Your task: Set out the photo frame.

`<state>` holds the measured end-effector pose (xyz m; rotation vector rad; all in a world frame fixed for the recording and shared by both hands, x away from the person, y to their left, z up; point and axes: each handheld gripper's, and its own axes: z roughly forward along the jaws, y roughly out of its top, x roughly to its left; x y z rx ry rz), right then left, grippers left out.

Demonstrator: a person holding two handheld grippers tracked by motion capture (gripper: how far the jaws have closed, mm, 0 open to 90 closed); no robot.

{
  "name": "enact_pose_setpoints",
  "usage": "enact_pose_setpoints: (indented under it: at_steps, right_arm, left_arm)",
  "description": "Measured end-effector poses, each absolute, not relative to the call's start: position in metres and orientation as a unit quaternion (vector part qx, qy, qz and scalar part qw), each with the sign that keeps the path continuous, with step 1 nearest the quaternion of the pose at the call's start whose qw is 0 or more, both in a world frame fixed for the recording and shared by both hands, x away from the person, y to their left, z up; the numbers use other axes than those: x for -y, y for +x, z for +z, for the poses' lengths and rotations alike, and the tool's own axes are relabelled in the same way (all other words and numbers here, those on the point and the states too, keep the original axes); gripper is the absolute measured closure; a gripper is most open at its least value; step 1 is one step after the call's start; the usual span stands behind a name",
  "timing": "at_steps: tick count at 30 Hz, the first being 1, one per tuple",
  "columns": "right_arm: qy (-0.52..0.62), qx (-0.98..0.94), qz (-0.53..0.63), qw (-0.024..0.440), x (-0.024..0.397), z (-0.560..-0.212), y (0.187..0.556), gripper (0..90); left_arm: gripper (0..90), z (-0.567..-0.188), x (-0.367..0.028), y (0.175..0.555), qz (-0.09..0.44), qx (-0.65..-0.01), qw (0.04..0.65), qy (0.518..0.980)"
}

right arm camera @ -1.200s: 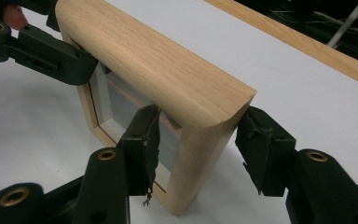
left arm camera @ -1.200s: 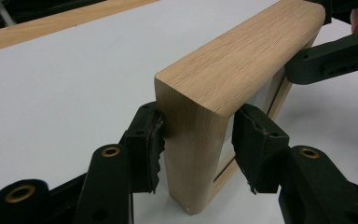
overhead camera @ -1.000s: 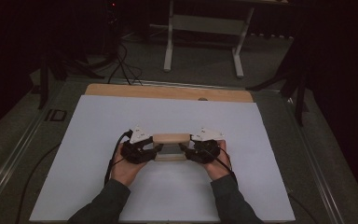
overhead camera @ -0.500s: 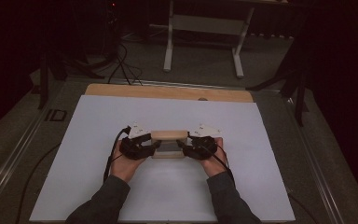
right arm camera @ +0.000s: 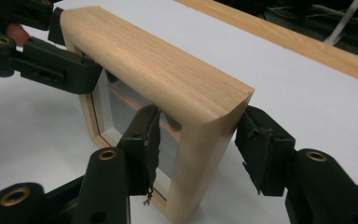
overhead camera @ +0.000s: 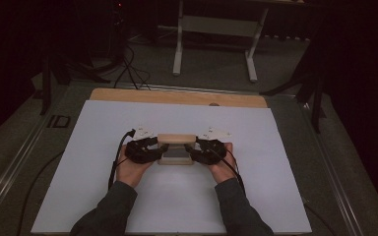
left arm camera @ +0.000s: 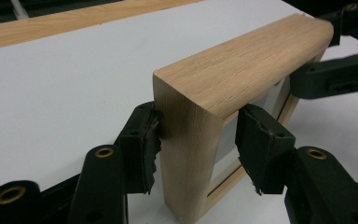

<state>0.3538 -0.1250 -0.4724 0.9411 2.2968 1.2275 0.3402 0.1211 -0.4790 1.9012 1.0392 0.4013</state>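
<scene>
a wooden frame (overhead camera: 176, 149) stands upright on the white table (overhead camera: 103, 128), in the middle, near the person. the left gripper (left arm camera: 193, 140) has just been opening; one of its fingers (left arm camera: 142, 144) touches the left end, the other stands apart. the right gripper (right arm camera: 198, 144) sits around the right end, its fingers (right arm camera: 261, 149) not clearly pressing.

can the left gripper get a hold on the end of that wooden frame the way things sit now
Probably yes. The left gripper already straddles the near end of the wooden frame, which stands on the white sheet; one pad touches, the other has a small gap. Nothing blocks it.
</scene>
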Motion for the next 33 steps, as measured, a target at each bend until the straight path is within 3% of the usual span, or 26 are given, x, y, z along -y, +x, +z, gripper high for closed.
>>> enact_pose_setpoints:
  at_steps: [12, 33]
  right_arm:
    - [0.341, -0.809, 0.442, 0.181, 0.125, -0.475, 0.359, 49.1]
    - [0.357, -0.808, 0.441, 0.160, 0.126, -0.480, 0.368, 39.3]
  left_arm:
    - [47.4, -0.481, -0.120, 0.346, 0.158, -0.434, 0.461, 0.758]
    - [37.6, -0.485, -0.119, 0.354, 0.145, -0.457, 0.455, 0.751]
